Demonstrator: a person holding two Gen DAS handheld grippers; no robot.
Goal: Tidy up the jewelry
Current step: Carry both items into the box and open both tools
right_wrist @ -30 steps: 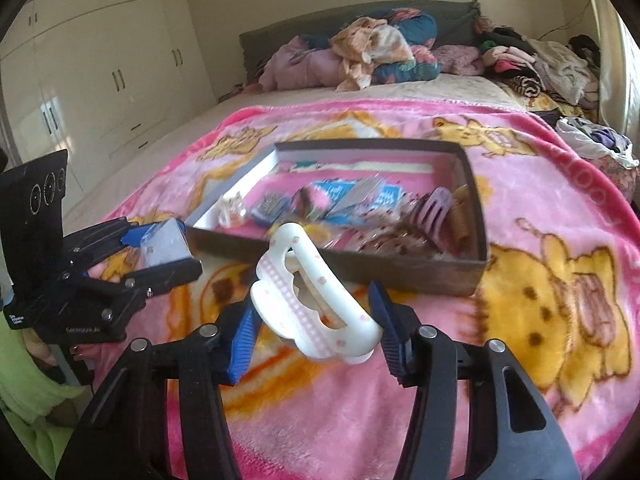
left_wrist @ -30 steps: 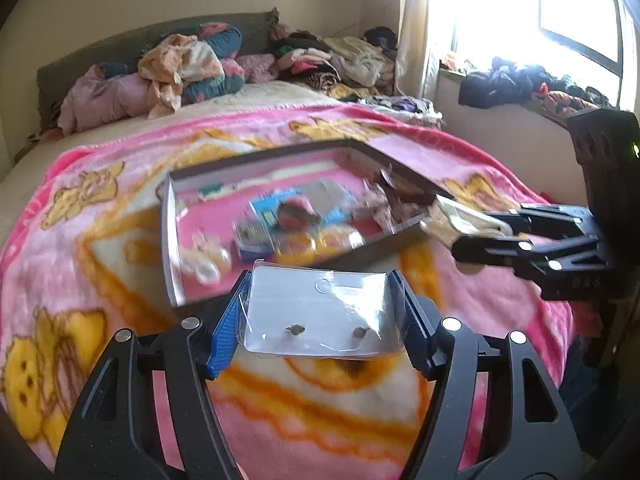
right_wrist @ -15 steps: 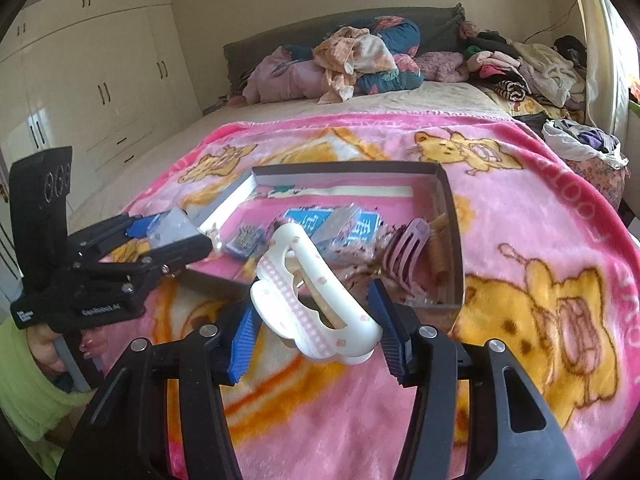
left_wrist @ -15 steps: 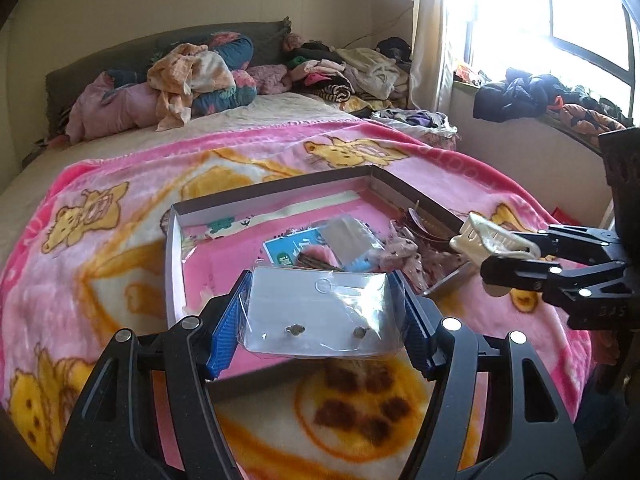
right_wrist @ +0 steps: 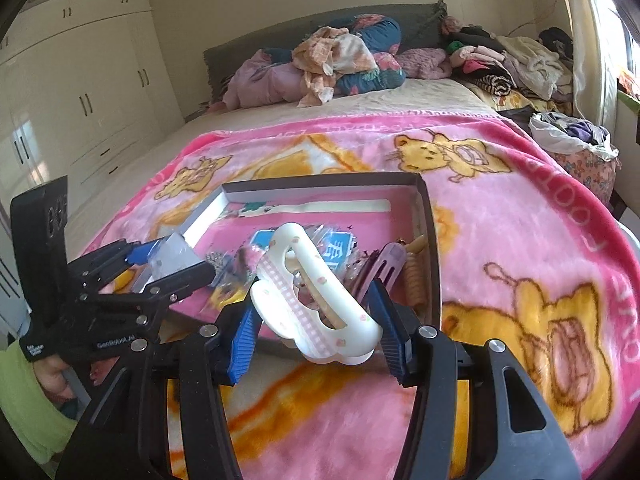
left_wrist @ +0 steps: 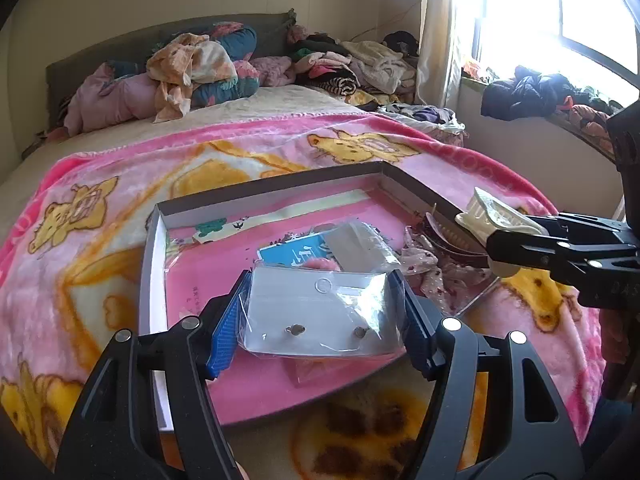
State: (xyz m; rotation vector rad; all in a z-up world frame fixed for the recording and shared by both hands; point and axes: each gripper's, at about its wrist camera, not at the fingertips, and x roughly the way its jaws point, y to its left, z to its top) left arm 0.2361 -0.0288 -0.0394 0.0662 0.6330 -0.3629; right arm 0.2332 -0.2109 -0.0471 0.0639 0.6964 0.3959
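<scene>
Left wrist view only: left gripper point(left_wrist: 322, 316) clamps a clear earring packet point(left_wrist: 320, 312), long axis crosswise between the pads, two studs showing, over the pink tray point(left_wrist: 154, 280). Right wrist view only: right gripper point(right_wrist: 316, 320) grips a white hair claw point(right_wrist: 316, 300), long axis tilted toward upper left; "GenRobot.AI" printed on the other gripper

left gripper point(left_wrist: 320, 320) | advanced over tray point(left_wrist: 154, 248) | right gripper point(right_wrist: 316, 320) | moved nearer tray
</scene>
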